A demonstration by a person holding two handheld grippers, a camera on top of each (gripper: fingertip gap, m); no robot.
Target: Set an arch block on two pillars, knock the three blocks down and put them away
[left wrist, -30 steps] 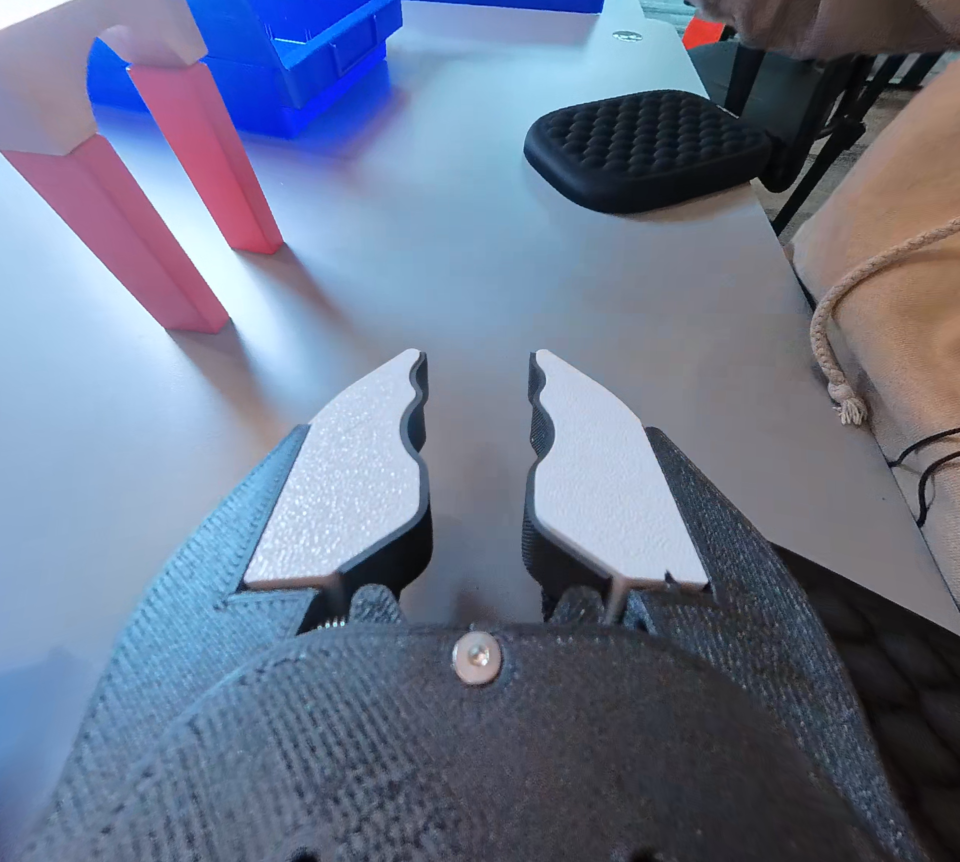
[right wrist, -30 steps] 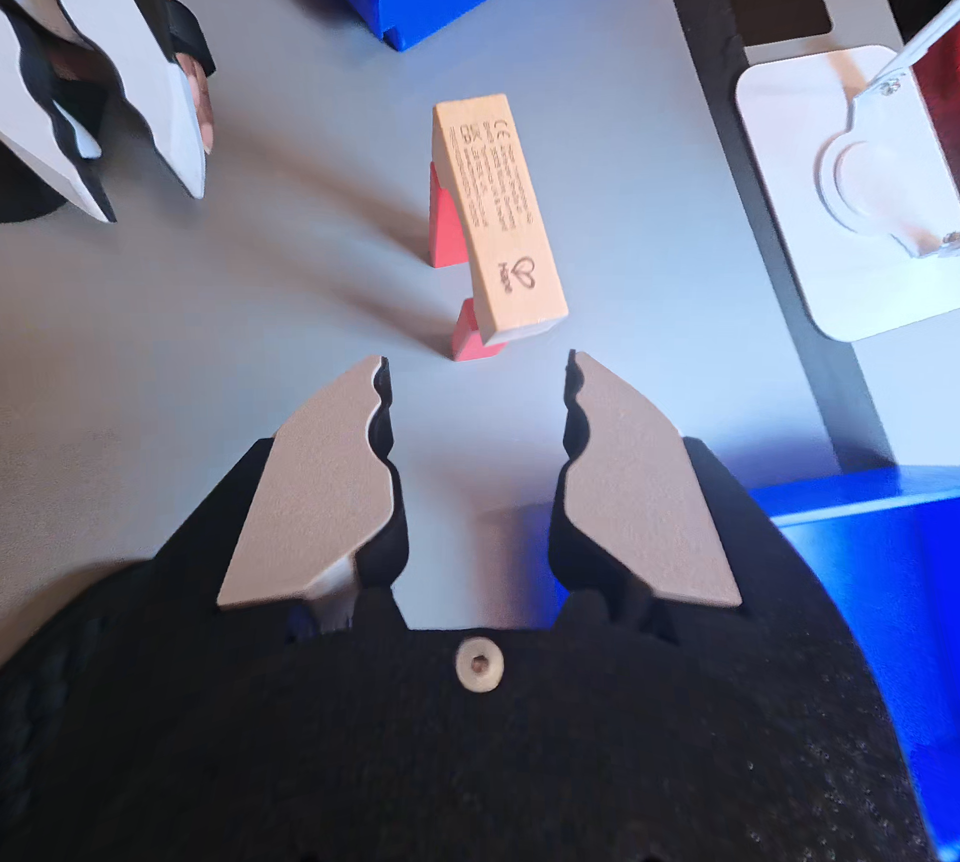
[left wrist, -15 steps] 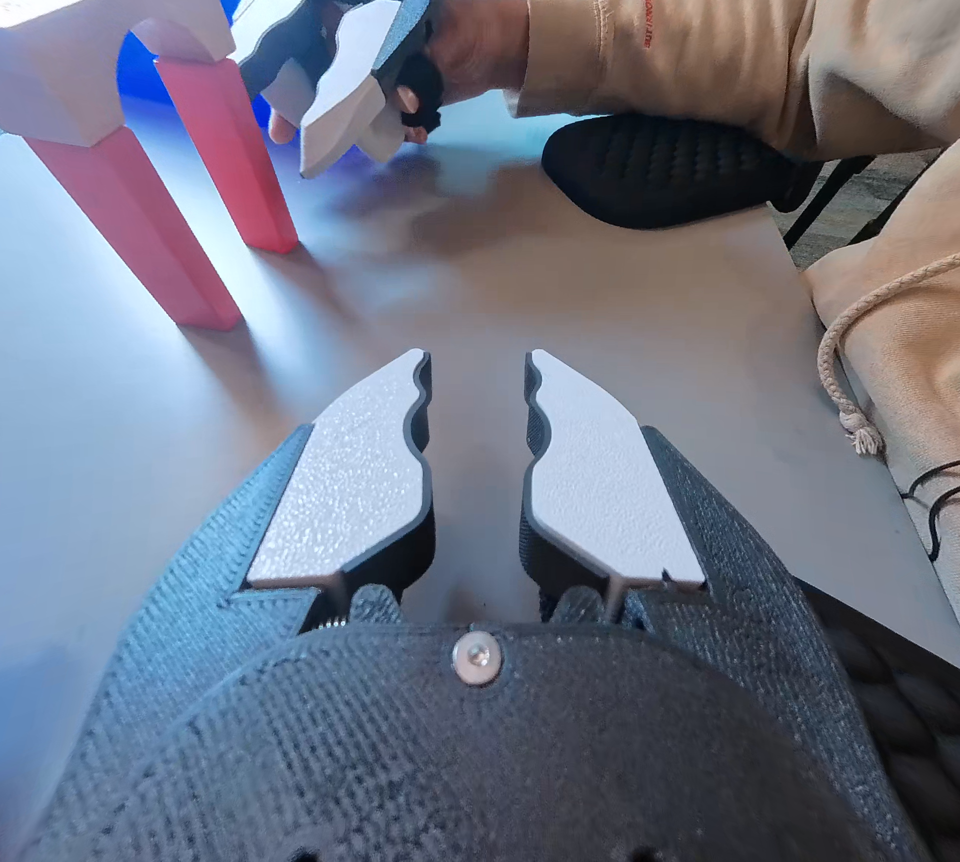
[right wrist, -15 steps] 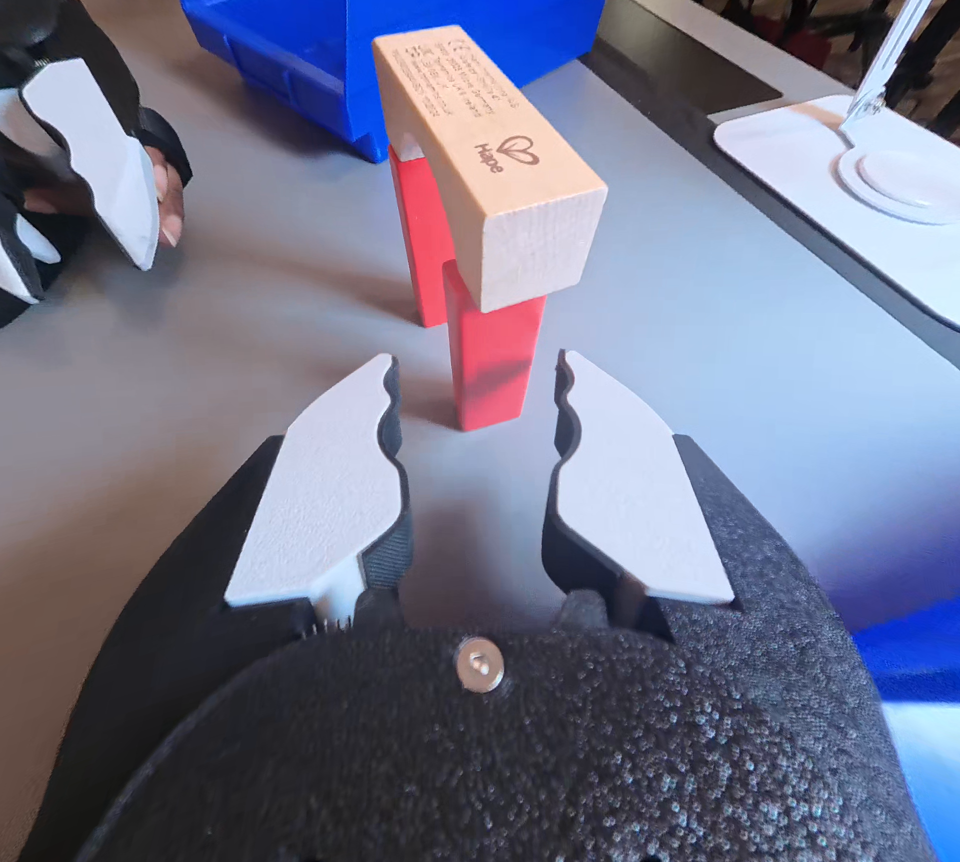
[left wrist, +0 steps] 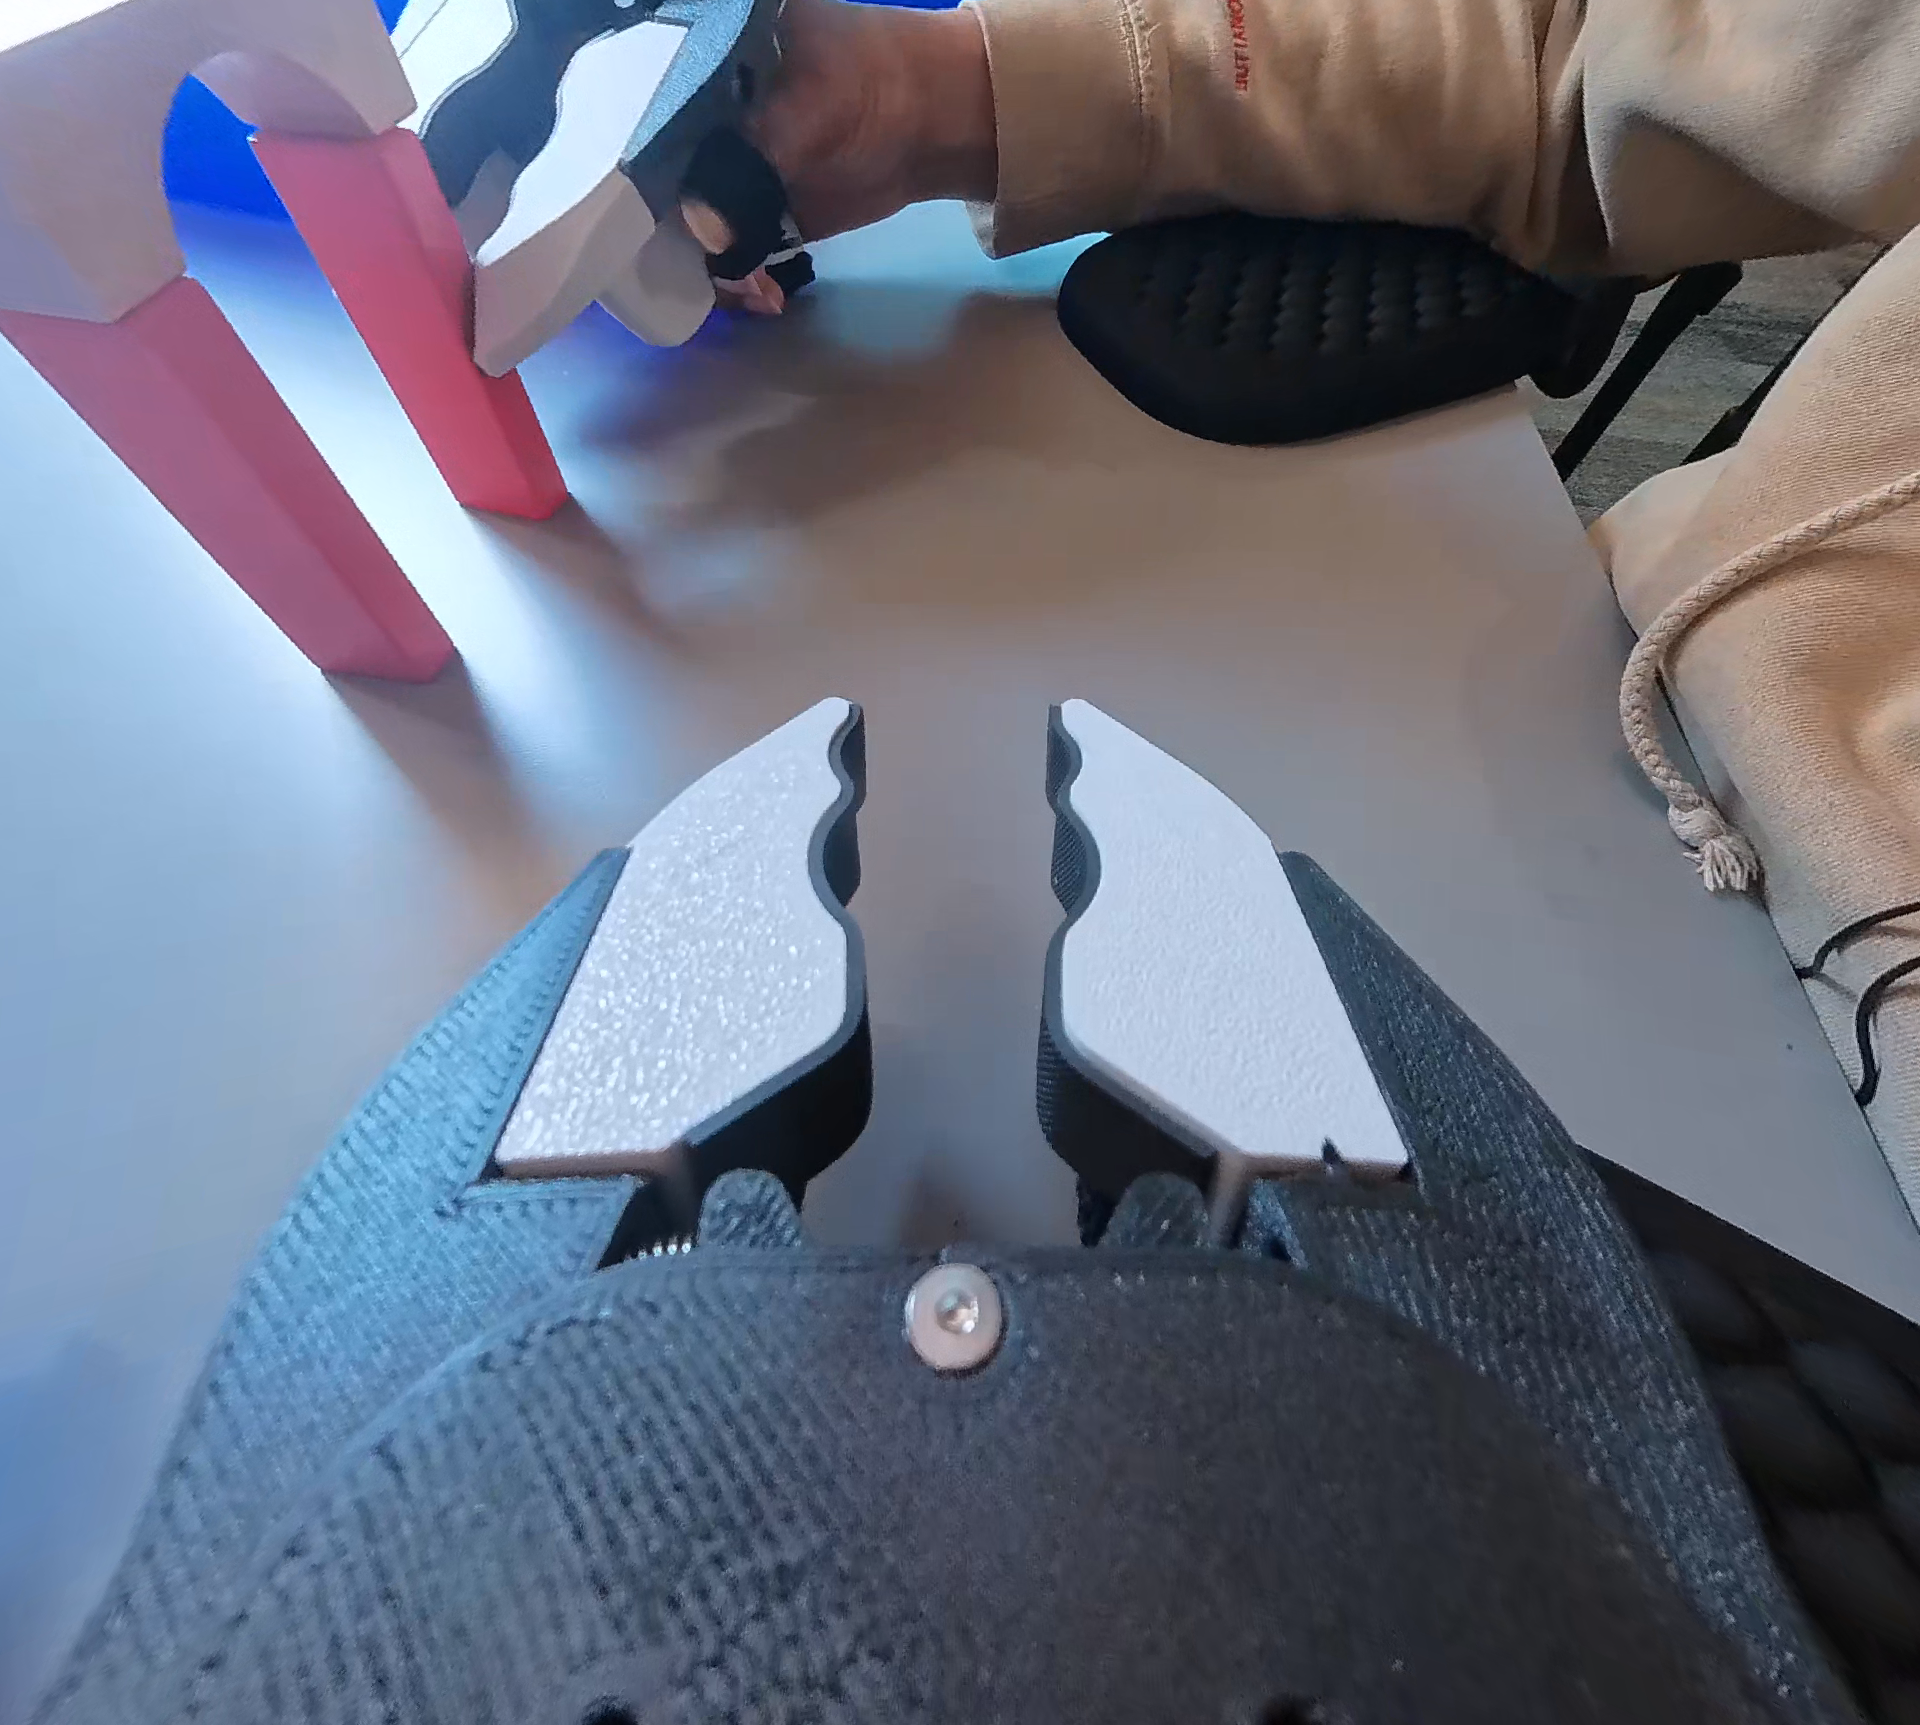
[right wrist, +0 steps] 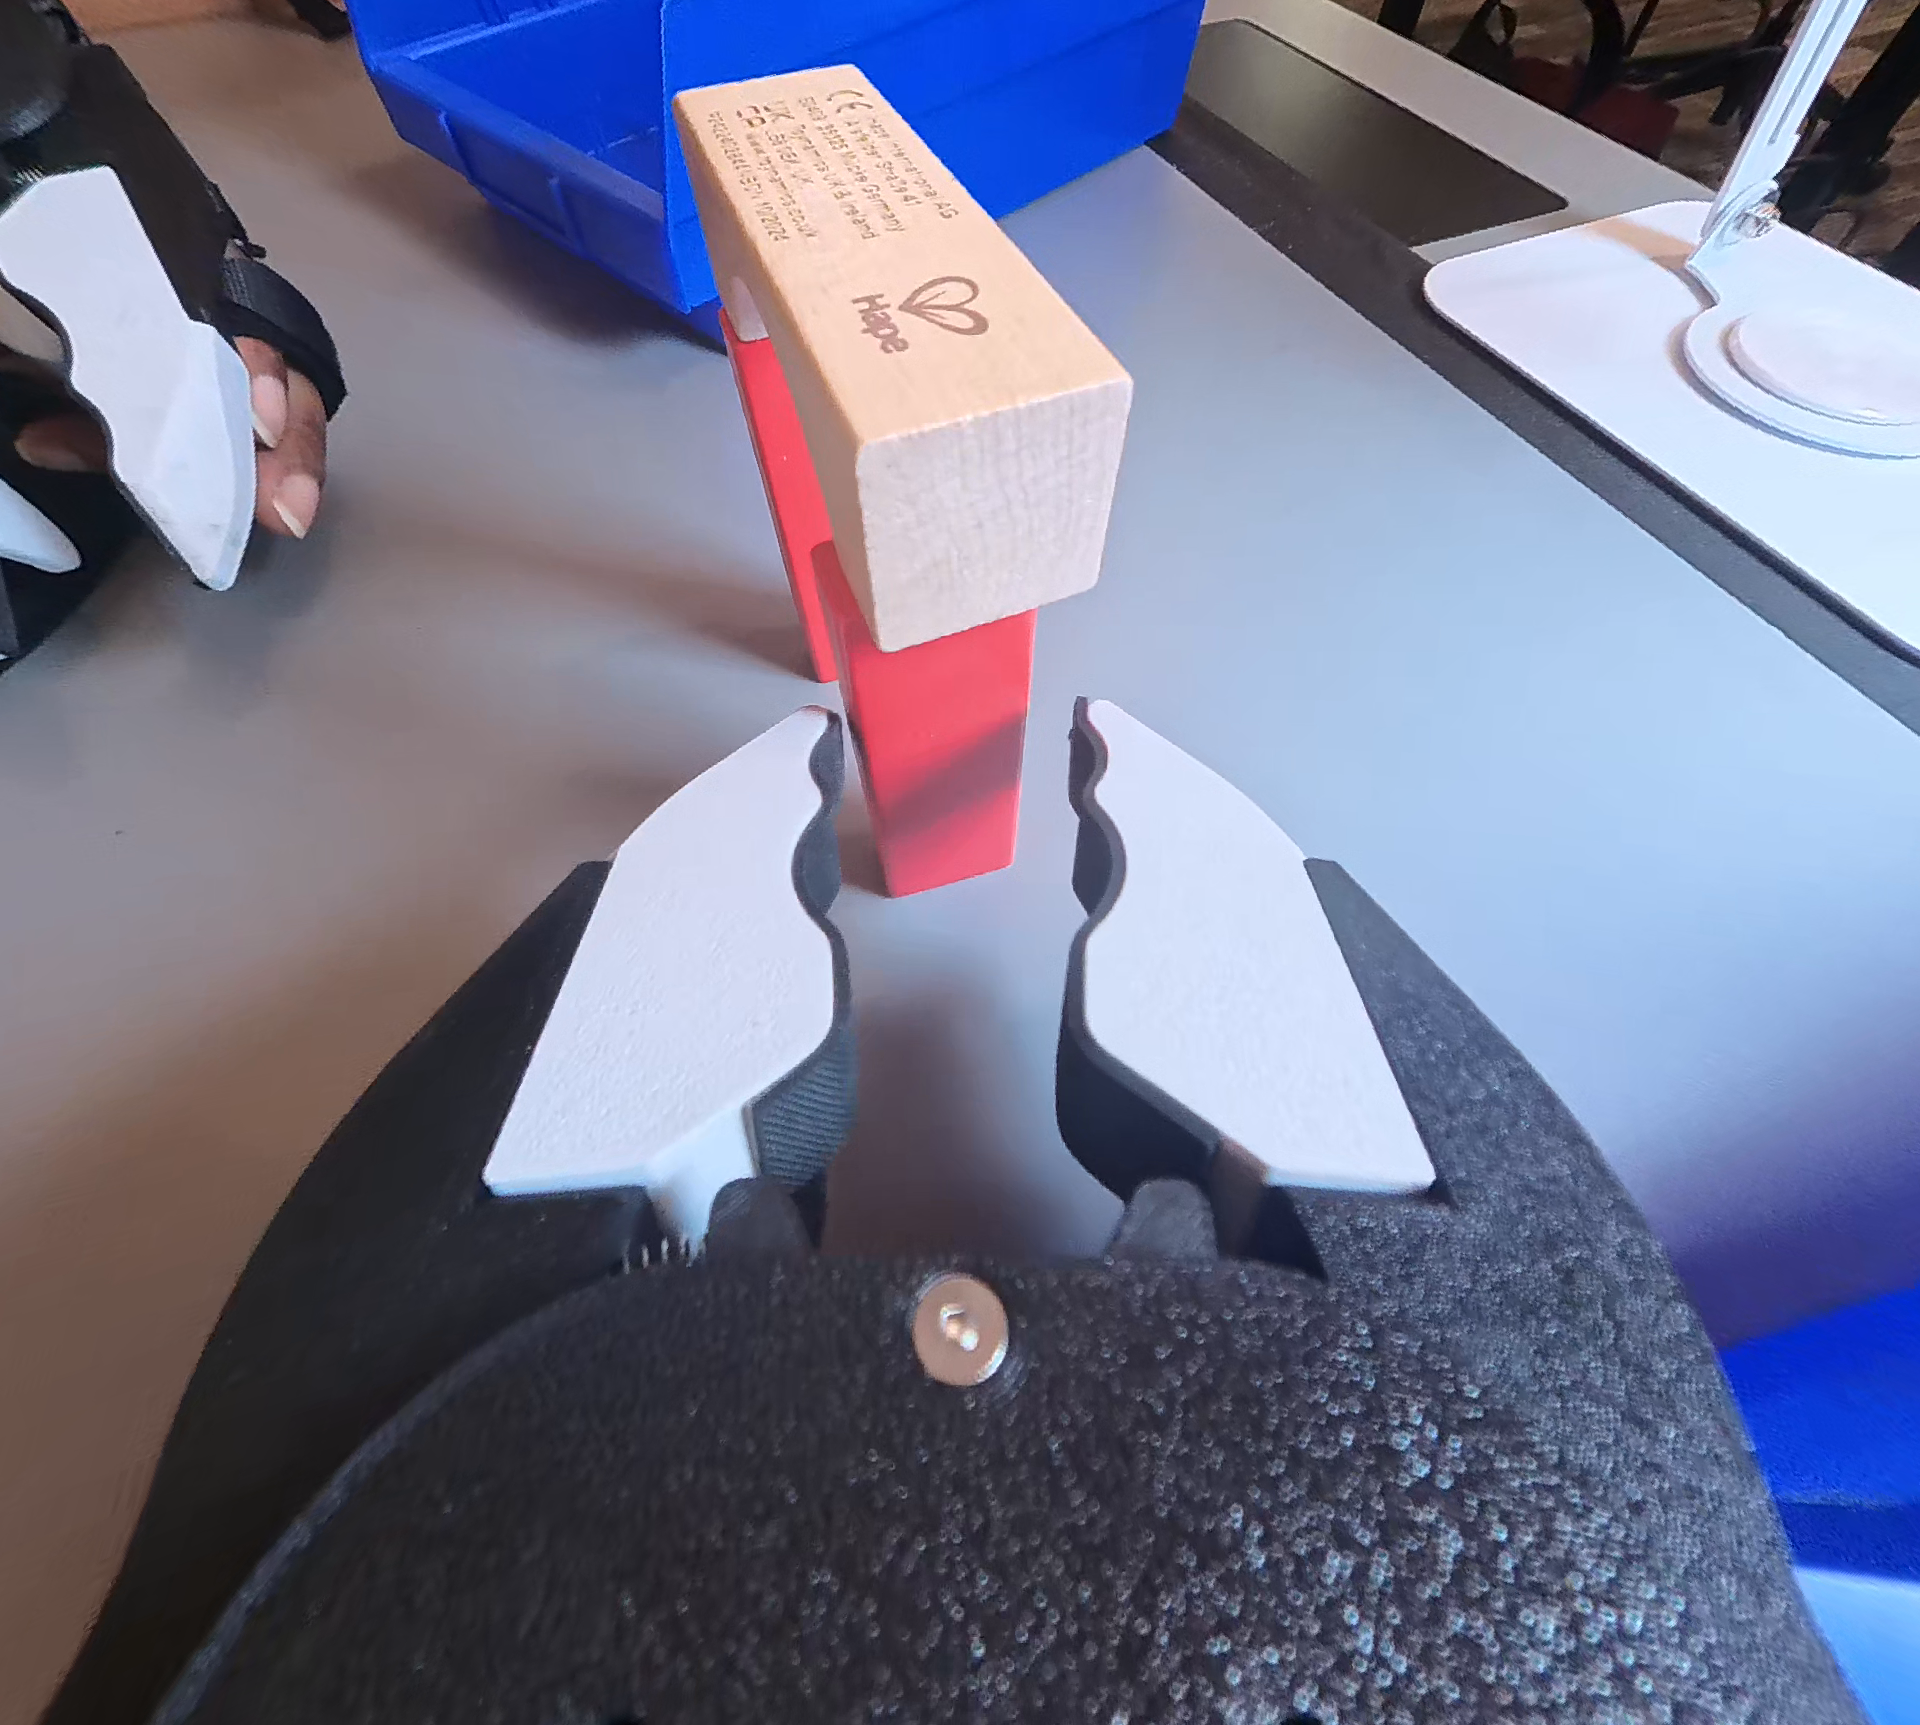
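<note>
Wood arch block [right wrist: 902,345] sits across two red pillars [right wrist: 935,771] at centre frame in the right wrist view, on the grey table [right wrist: 1351,740], with a blue bin [right wrist: 790,13] behind it at the top. Right gripper [right wrist: 951,719] is spread open, empty, its tips on either side of the nearer pillar; whether they touch it cannot be told. In the left wrist view the arch stands at upper left, and the left gripper [left wrist: 954,719] at lower centre is parted and empty, well apart from the blocks.
</note>
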